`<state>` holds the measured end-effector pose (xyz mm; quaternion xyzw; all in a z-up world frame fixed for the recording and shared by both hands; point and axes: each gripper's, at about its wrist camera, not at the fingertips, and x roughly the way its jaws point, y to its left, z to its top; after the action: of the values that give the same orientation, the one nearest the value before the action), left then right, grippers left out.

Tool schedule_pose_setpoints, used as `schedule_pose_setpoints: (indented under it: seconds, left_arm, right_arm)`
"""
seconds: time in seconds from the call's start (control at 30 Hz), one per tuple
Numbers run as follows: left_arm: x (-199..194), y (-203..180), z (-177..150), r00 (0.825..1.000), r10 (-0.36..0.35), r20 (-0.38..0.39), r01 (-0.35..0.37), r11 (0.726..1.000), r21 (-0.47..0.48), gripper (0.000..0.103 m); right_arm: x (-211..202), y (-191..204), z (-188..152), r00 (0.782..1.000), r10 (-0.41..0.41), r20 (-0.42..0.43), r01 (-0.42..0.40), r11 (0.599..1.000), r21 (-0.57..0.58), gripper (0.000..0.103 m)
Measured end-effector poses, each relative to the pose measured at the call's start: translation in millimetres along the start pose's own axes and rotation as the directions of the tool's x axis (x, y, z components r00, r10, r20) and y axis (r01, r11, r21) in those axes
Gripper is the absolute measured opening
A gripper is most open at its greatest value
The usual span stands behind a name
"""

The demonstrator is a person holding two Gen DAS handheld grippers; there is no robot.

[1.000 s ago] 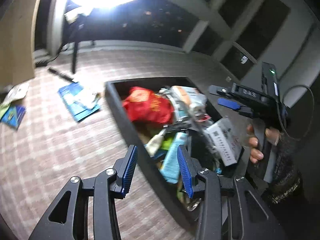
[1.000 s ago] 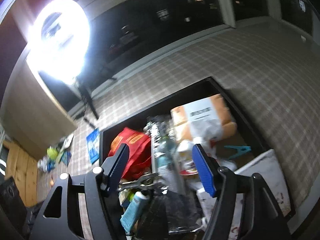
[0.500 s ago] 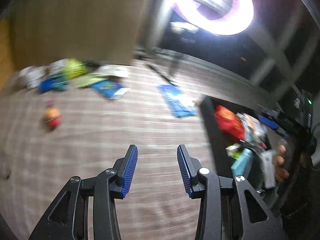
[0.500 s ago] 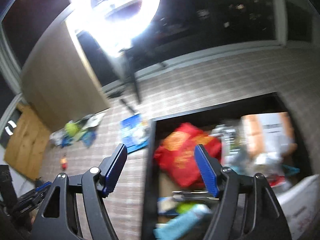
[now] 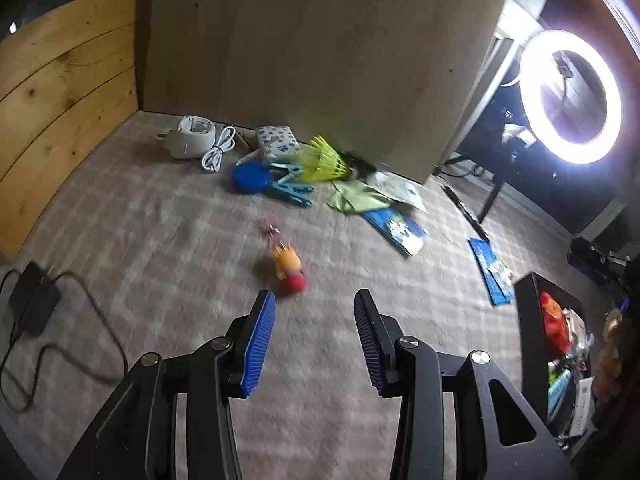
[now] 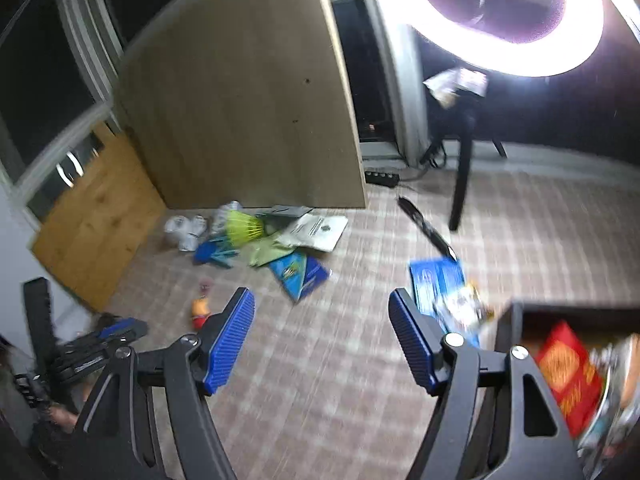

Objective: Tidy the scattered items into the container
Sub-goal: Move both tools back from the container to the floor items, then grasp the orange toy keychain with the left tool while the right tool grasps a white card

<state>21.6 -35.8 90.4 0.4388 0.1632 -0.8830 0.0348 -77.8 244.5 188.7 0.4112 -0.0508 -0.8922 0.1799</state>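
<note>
My left gripper (image 5: 314, 340) is open and empty above the carpet, just short of a small orange and red toy (image 5: 289, 268). My right gripper (image 6: 322, 340) is open and empty, left of the black container (image 6: 505, 326), which holds a red packet (image 6: 570, 372) and other items. The container also shows at the right edge of the left wrist view (image 5: 526, 320). Scattered items lie by the wooden panel: a yellow shuttlecock (image 5: 326, 160), a blue disc (image 5: 250, 176), blue clips (image 5: 292, 190), a white charger (image 5: 192, 142), blue packets (image 5: 400, 232) and a blue booklet (image 6: 438, 284).
A wooden panel (image 5: 312, 60) stands behind the pile. A bright ring light (image 5: 570, 96) on a stand is at the right. A black power adapter with cable (image 5: 34, 304) lies on the carpet at the left. The left gripper shows low left in the right wrist view (image 6: 100, 344).
Both grippers have swung left, away from over the container toward the scattered pile by the wooden panel. Both have stayed open and empty.
</note>
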Motion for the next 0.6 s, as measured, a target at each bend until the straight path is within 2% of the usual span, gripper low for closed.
schedule_pose_setpoints:
  seconds: [0.1, 0.17, 0.3, 0.6]
  left_arm:
    - [21.2, 6.9, 4.7, 1.0, -0.007, -0.02, 0.006, 1.0, -0.015, 0.038]
    - [37.9, 10.3, 4.8, 0.999, -0.011, -0.044, 0.011, 1.0, -0.014, 0.038]
    - [59.6, 12.3, 6.1, 0.998, 0.011, -0.057, -0.01, 1.0, 0.008, 0.038]
    - [92.3, 9.7, 8.7, 0.995, 0.076, -0.07, -0.074, 0.997, 0.035, 0.038]
  right_arm:
    - [39.9, 6.8, 13.2, 0.998, -0.01, -0.059, 0.01, 1.0, -0.013, 0.069]
    - [68.7, 3.3, 20.1, 0.994, -0.009, -0.107, 0.012, 1.0, 0.026, 0.068]
    - [118.7, -10.6, 28.2, 0.99, -0.037, -0.139, 0.05, 0.995, 0.092, 0.068]
    - [191.7, -21.7, 30.8, 0.979, 0.044, -0.197, -0.002, 0.979, 0.206, 0.068]
